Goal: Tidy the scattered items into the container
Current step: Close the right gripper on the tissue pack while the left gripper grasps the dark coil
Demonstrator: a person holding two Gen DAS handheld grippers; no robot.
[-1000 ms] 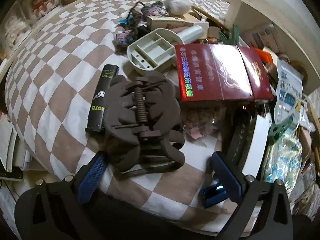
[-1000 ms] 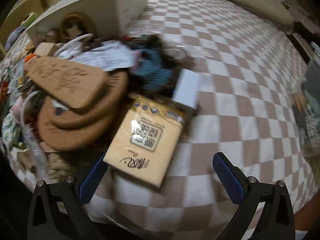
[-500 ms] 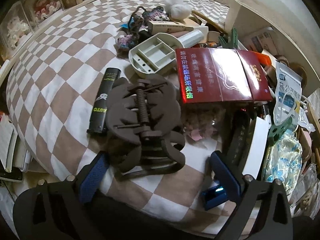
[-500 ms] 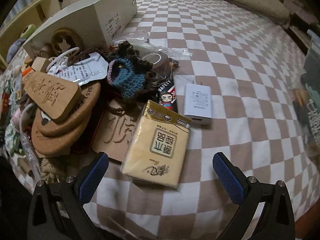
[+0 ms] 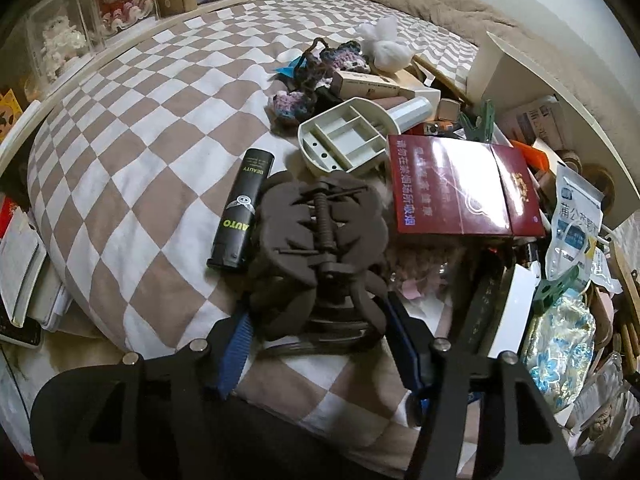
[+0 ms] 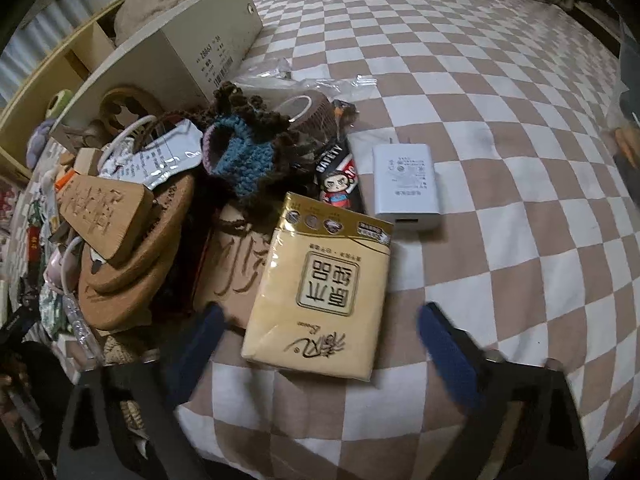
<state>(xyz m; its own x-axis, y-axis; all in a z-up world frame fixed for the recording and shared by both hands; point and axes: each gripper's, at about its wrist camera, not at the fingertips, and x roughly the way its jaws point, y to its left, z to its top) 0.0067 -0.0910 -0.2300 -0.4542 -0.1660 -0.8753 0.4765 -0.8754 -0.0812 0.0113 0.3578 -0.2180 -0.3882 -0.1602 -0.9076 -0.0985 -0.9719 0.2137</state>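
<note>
Both grippers have just been closing: your left gripper [image 5: 316, 344] now brackets the brown hair claw [image 5: 320, 256], whether gripped you cannot tell; your right gripper [image 6: 316, 344], half-wide, straddles the yellow tissue pack [image 6: 320, 296] untouched. Beyond, clutter covers the checkered bed [image 6: 500, 80]; the white box [image 6: 192, 52] awaits, so tidying has barely begun.

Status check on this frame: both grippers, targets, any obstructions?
Left gripper closing around brown hair claw; contact unclear. Right gripper closing, straddling yellow tissue pack, not yet gripping. Clutter crowds both.
</note>
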